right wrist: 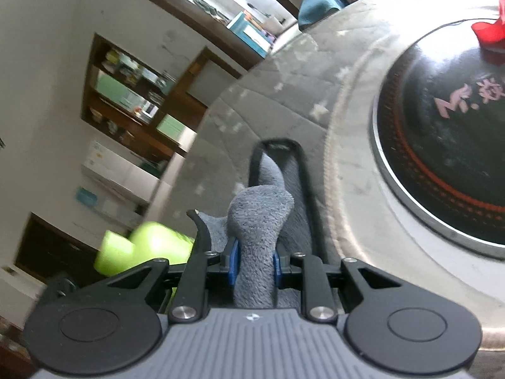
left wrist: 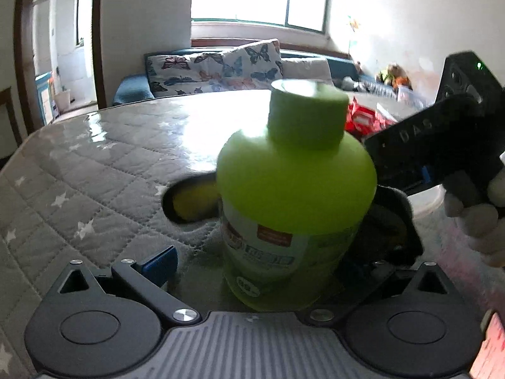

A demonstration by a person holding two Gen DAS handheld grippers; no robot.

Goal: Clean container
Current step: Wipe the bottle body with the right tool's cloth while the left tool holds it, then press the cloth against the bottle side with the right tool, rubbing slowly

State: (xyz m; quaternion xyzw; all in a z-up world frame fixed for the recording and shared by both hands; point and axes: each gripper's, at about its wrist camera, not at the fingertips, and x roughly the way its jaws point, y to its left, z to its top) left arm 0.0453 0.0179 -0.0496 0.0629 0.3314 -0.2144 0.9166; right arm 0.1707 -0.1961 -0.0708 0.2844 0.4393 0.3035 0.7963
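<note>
We are holding the green bottle (left wrist: 296, 186) in our left claw (left wrist: 268, 271), over the near counter (left wrist: 94, 158). Our right claw (right wrist: 254, 263) is squeezing the grey cloth (right wrist: 257, 218). The bottle may slip and spill if we tip it.

Two close wrist views, shared green bottle (left wrist: 293, 189)

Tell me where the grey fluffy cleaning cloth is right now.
The grey fluffy cloth is pinched between the right gripper pads, centre of the right wrist view, above the quilted star-pattern table cover, with the green bottle to its left.
</note>
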